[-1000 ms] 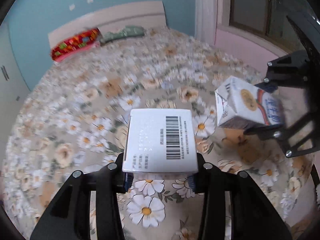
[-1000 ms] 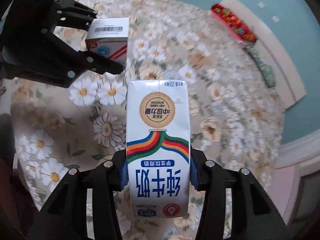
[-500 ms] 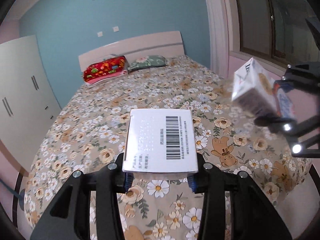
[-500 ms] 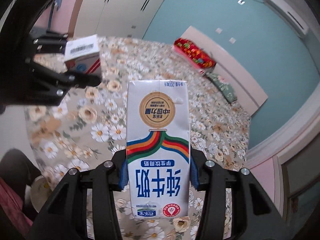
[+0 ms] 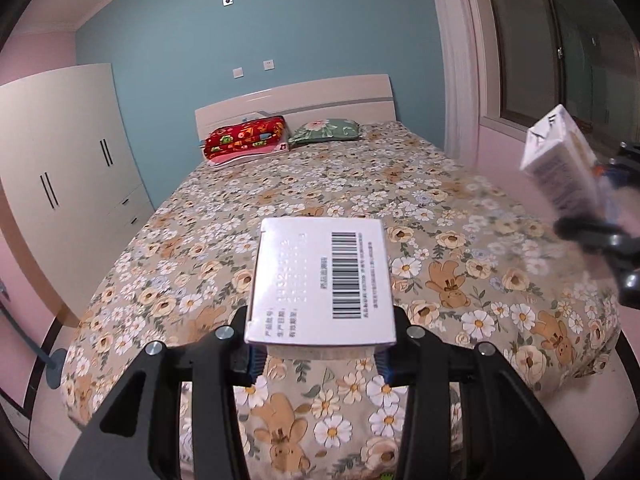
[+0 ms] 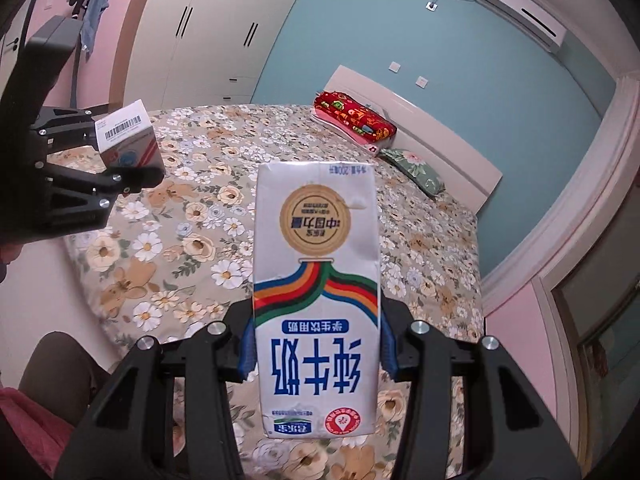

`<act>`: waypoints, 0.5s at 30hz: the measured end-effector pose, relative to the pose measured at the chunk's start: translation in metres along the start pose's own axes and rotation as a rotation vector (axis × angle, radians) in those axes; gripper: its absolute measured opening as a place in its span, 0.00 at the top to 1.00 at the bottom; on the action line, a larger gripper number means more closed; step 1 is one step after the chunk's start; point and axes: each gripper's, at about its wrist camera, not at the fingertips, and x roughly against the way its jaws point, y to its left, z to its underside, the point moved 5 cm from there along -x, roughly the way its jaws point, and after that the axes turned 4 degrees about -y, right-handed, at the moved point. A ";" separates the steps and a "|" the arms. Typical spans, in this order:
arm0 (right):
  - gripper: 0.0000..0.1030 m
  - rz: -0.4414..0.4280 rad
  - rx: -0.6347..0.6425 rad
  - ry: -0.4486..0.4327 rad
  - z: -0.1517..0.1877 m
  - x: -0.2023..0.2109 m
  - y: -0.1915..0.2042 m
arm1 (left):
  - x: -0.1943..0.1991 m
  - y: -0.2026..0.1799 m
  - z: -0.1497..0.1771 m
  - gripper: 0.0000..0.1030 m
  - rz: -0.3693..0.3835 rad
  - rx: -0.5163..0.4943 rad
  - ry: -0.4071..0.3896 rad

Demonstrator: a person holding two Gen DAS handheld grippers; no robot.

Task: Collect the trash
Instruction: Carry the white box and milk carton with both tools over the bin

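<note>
A small white box point(image 5: 320, 284) with a barcode on its top face is clamped between the blue pads of my left gripper point(image 5: 318, 360), held in the air above the foot of the bed. The right wrist view shows this same box point(image 6: 126, 140) at the left, in the left gripper point(image 6: 120, 152). My right gripper point(image 6: 316, 348) is shut on a white milk carton point(image 6: 316, 300) with rainbow stripes and blue writing, seen upside down. In the left wrist view the carton point(image 5: 560, 168) appears blurred at the right edge.
Below both grippers lies a bed with a floral sheet point(image 5: 360, 208), a red pillow point(image 5: 244, 140) and a green pillow point(image 5: 324, 130) at its headboard. White wardrobes point(image 5: 60, 168) stand left of it, a window point(image 5: 560, 60) right. A person's leg point(image 6: 52, 364) shows at lower left.
Both grippers rose and drew back from the bed with their loads. The view now takes in the whole bed, the wall and the wardrobes. The carton has shifted toward the right edge.
</note>
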 end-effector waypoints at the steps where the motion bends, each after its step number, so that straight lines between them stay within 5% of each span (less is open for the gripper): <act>1: 0.54 -0.002 -0.004 -0.001 0.003 0.003 0.002 | 0.004 0.000 0.004 0.57 -0.002 0.000 0.001; 15: 0.54 -0.035 -0.070 0.031 0.066 0.023 0.038 | 0.020 -0.014 0.079 0.57 -0.024 -0.045 0.081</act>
